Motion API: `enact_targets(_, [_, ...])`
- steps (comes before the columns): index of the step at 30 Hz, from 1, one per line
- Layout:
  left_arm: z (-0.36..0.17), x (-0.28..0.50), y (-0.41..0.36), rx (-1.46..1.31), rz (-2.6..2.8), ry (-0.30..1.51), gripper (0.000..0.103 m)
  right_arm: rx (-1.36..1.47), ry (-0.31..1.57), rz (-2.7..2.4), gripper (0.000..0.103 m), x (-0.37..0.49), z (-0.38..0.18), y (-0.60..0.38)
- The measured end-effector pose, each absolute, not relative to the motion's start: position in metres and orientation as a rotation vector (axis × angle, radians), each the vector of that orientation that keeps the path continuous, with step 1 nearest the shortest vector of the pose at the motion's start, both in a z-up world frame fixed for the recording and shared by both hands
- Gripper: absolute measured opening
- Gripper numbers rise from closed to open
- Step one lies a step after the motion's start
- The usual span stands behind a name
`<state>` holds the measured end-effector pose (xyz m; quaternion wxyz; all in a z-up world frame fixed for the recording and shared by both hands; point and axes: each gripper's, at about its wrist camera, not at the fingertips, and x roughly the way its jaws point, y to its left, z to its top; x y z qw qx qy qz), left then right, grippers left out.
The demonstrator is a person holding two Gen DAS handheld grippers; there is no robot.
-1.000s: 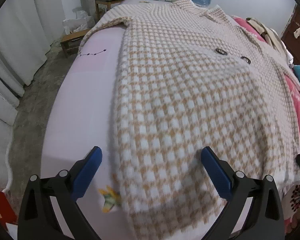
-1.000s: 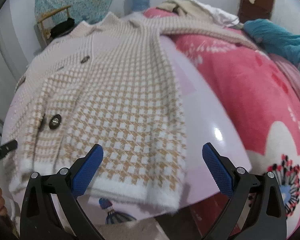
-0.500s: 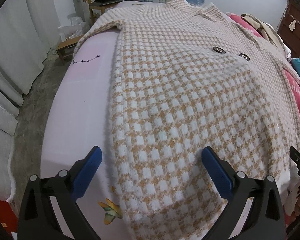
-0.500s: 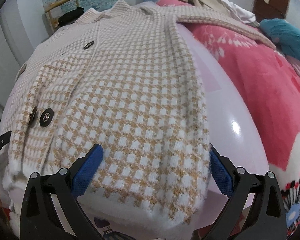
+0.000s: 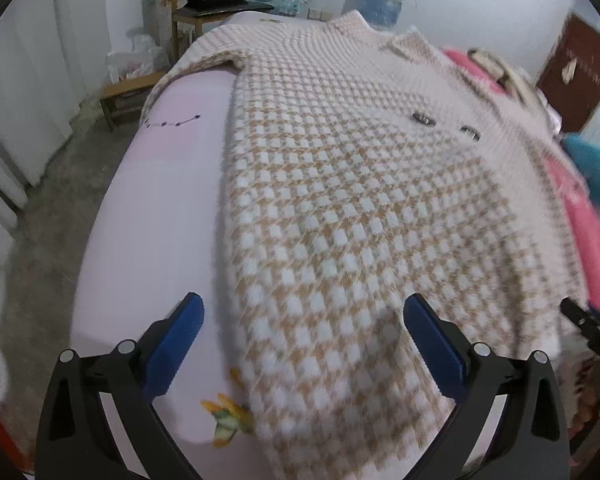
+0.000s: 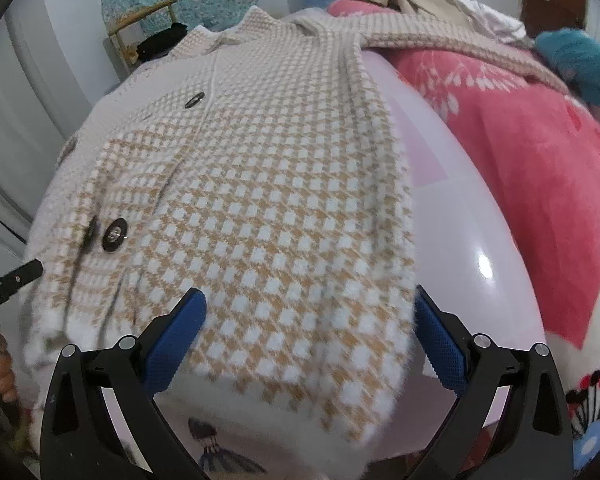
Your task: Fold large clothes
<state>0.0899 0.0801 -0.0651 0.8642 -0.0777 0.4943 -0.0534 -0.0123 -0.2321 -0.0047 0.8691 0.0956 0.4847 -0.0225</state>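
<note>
- Our left claw [image 5: 303, 332] is released, jaws wide, over the checked coat [image 5: 340, 220] lying ahead on the pink bed [image 5: 152, 208].
- Our right claw [image 6: 310, 326] is released too, straddling the coat's hem; the red blanket [image 6: 540, 168] lies to its right.

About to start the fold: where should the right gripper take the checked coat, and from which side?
Take the coat at its white fuzzy hem corner, coming in from the near bed edge. The hem droops over that edge, so one finger of the open right gripper can probably slip under it.
</note>
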Motion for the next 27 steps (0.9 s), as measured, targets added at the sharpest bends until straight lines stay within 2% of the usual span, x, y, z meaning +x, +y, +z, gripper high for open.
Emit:
enact_targets(3, [-0.063, 0.079, 0.090, -0.220, -0.154, 1.032, 0.096, 0.268, 1.011, -0.006, 0.095, -0.014, -0.002, -0.244])
enact_targets(5, [-0.063, 0.072, 0.094, -0.233, -0.173, 1.030, 0.089, 0.315, 1.012, 0.021, 0.094, -0.013, -0.002, -0.254])
enact_targets(9, [-0.061, 0.061, 0.099, -0.273, -0.202, 1.018, 0.068, 0.364, 1.014, 0.058, 0.079, -0.005, -0.002, -0.262])
enact_targets(11, [-0.062, 0.063, 0.103, -0.298, -0.211, 1.007, 0.059, 0.397, 1.014, 0.067, 0.075, 0.001, -0.004, -0.265])
enact_targets(13, [-0.064, 0.069, 0.102, -0.307, -0.215, 1.007, 0.047, 0.421, 1.009, 0.066, 0.065, 0.008, -0.005, -0.270])
enact_targets(18, [-0.065, 0.084, 0.108, -0.359, -0.232, 1.016, 0.043, 0.470, 1.000, 0.046, 0.050, 0.015, -0.004, -0.281])
enact_targets(20, [-0.065, 0.082, 0.112, -0.377, -0.243, 1.030, 0.042, 0.491, 1.007, 0.041, 0.048, 0.015, -0.004, -0.287])
enact_targets(22, [-0.066, 0.079, 0.115, -0.399, -0.260, 1.045, 0.042, 0.505, 1.022, 0.048, 0.041, 0.012, -0.007, -0.289])
enact_targets(27, [-0.070, 0.062, 0.115, -0.502, -0.324, 1.085, 0.041, 0.565, 1.094, 0.118, 0.030, -0.007, -0.015, -0.287])
